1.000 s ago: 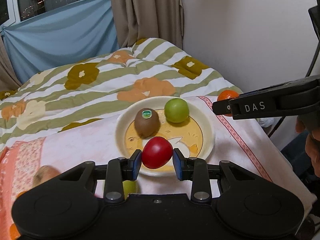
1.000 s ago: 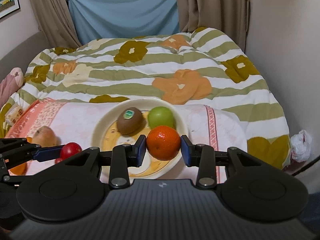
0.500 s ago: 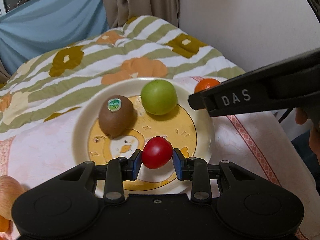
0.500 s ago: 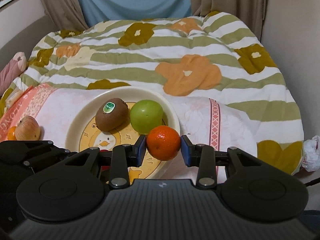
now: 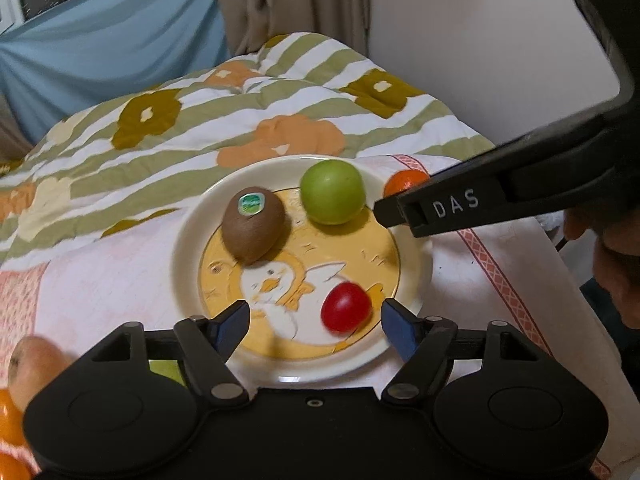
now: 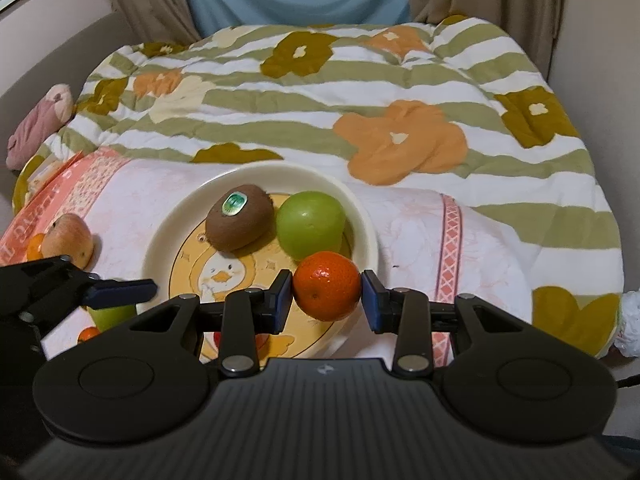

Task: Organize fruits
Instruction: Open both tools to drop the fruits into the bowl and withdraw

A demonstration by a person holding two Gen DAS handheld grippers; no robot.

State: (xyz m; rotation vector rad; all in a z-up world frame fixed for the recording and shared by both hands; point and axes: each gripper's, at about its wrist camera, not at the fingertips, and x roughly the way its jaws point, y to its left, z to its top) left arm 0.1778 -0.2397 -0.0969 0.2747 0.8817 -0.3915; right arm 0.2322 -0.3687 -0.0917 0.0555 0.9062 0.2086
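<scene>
A cream plate (image 5: 188, 240) with a duck picture holds a brown kiwi (image 5: 253, 229), a green apple (image 5: 332, 192) and a small red fruit (image 5: 345, 307). My left gripper (image 5: 314, 325) is open, its jaws wide on either side of the red fruit, which rests on the plate. My right gripper (image 6: 327, 295) is shut on an orange mandarin (image 6: 327, 285), held over the plate's right rim (image 6: 370, 240), next to the green apple (image 6: 310, 224) and the kiwi (image 6: 239, 222). The mandarin (image 5: 404, 182) and the right gripper's finger also show in the left wrist view.
The plate stands on a pink-and-white cloth (image 6: 404, 224) over a flowered quilt (image 6: 360, 100). At the left lie a pale apple (image 6: 68, 238), other mandarins (image 6: 34, 246) and a green fruit (image 6: 110, 316). A wall stands close on the right.
My left gripper has opened and let the red fruit go onto the plate. My right gripper has moved further over the plate with the mandarin.
</scene>
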